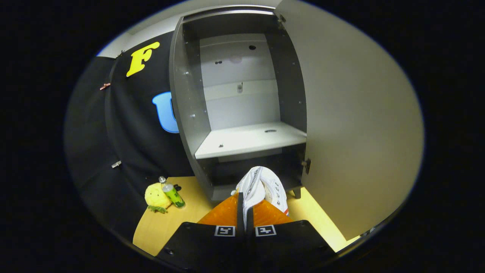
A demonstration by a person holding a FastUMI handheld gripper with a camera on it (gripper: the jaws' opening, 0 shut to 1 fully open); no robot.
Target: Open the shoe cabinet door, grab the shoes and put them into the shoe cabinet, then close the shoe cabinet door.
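Now | gripper (245, 212) clamped on white shoe (261, 187), both fingers pinching its edge | shoe just ahead of fingers, before open shoe cabinet (185, 113) | door (352, 113) swung wide | risk: thin edge pinch, could slip or snag shelf (250, 140) lip.

You get bright, even light on the open cabinet door (352, 113) and the upper shelf (250, 139), which looks nearly washed out. The recess under that shelf sits in deep shadow. The floor (178, 223) glows warm yellow. Fisheye distortion bows the cabinet (185, 106) sides outward, strongest toward the rim. Focus is fairly sharp centrally, and the shoe (261, 187) held tight by the gripper (245, 206) reads clearly.
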